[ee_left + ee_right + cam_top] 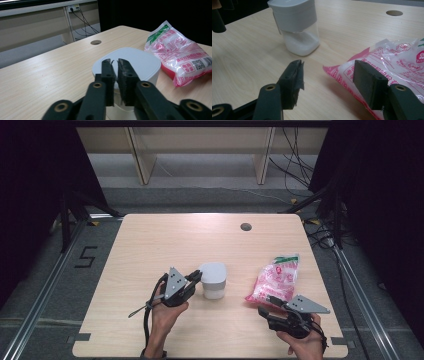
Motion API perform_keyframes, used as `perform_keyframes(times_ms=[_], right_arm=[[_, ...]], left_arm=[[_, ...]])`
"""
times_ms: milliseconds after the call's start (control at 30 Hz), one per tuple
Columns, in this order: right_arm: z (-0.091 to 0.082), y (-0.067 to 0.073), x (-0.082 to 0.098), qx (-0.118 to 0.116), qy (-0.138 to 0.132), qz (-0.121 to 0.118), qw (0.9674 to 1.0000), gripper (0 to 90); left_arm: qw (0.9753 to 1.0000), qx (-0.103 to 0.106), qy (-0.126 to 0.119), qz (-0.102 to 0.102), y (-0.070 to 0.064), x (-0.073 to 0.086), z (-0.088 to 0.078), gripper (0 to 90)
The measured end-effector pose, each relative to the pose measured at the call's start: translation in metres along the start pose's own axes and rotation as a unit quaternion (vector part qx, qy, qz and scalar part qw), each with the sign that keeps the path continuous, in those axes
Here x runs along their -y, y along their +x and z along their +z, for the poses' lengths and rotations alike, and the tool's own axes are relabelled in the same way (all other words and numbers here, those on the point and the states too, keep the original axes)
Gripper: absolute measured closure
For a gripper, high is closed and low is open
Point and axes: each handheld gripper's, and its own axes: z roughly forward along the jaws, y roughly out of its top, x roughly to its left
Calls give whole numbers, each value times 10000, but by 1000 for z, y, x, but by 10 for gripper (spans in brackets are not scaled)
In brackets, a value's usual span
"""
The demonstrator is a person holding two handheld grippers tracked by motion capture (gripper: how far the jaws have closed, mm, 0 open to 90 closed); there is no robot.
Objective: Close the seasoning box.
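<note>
Canister mid-table, bag to its right, well apart

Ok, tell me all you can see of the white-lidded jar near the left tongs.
The jar is a small container with rounded corners: a tall, matt white lid, plastic by the look of it, over a clear body partly filled with a white powder or grain. It stands upright on the wooden table, near the middle, apart from the pink bag. The left tongs sit at its lid's edge, jaws nearly together; whether they touch it I cannot tell.
</note>
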Motion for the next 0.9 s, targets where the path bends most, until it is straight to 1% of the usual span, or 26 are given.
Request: perform_keyframes(times_ms=[67, 100, 133, 167, 200, 233, 267, 300, 333, 367, 400, 433, 467, 500, 533, 567, 600, 633, 667, 700, 733, 767, 800, 833, 867, 900], right_arm=[[0, 1, 0, 15, 25, 35, 10000, 413], [1, 0, 0, -28, 5, -35, 10000, 413], [1, 0, 0, -28, 5, -35, 10000, 413], [1, 0, 0, -14, 17, -45, 10000, 413], [1, 0, 0, -57, -14, -15, 10000, 413], [1, 0, 0, -41, -10, -9, 10000, 413], [2, 0, 1, -49, -38, -34, 10000, 412], [1, 0, 1, -14, -48, -37, 10000, 412], [1, 0, 1, -22, 14, -46, 10000, 411], [2, -1, 1, 11, 3, -79, 10000, 411], [1, 0, 1, -27, 6, -29, 10000, 411], [1, 0, 1, -27, 6, -29, 10000, 411], [1, 1, 1, -15, 37, 24, 10000, 411], [1, 1, 1, -19, 50, 29, 10000, 411], [2, 0, 1, 17, -13, -26, 10000, 411], [2, 0, 1, -1, -9, -64, 10000, 411], [2, 1, 1, -52, 5, 6, 10000, 411], [2, 1, 1, -52, 5, 6, 10000, 411], [3, -1, 2, 11, -3, -86, 10000, 411], [4, 0, 2, 28, 1, -54, 10000, 410], [4, 0, 2, 28, 1, -54, 10000, 410], [4, 0, 2, 27, 2, -55, 10000, 410], [4, 0, 2, 24, 5, -58, 10000, 410], [5, 0, 2, 4, 7, -88, 10000, 409], [3, 3, 2, -43, 61, 72, 9999, 409], [4, 0, 2, -46, -15, -150, 9999, 409]], left_arm=[[10000, 45, -30, -59, 1, 1, -4, 776], [9999, 69, -40, -95, 0, 2, -5, 729], [9998, 120, -10, -127, 0, 3, -7, 729], [9996, 232, -12, -134, 0, 3, -7, 700], [9992, 298, -20, -275, -1, 5, -8, 670], [9991, 333, -37, -273, -1, 5, -9, 652], [9992, 338, -6, -231, -1, 6, -10, 636], [9990, 359, 14, -255, -2, 7, -11, 606], [9986, 436, -20, -297, -3, 8, -11, 583], [9984, 482, -22, -308, -3, 9, -12, 554], [9981, 500, 19, -357, -4, 11, -12, 500], [9982, 463, 90, -383, -4, 11, -14, 500], [9982, 480, 84, -337, -4, 12, -14, 476], [9979, 474, 81, -429, -5, 13, -15, 453], [9976, 525, 17, -454, -5, 14, -15, 429], [9974, 510, 30, -502, -7, 15, -15, 406], [9979, 495, 44, -420, -7, 15, -16, 367], [9978, 503, 29, -424, -7, 16, -16, 367], [9975, 493, 66, -505, -8, 17, -17, 354], [9980, 457, 106, -435, -9, 17, -17, 338], [9981, 489, 108, -350, -9, 18, -17, 338], [9976, 519, 77, -453, -11, 20, -16, 333], [9979, 501, 132, -391, -11, 20, -17, 328], [9975, 509, 138, -461, -13, 21, -17, 322], [9973, 508, 146, -507, -15, 22, -18, 320], [9975, 522, 155, -444, -15, 22, -18, 319]])
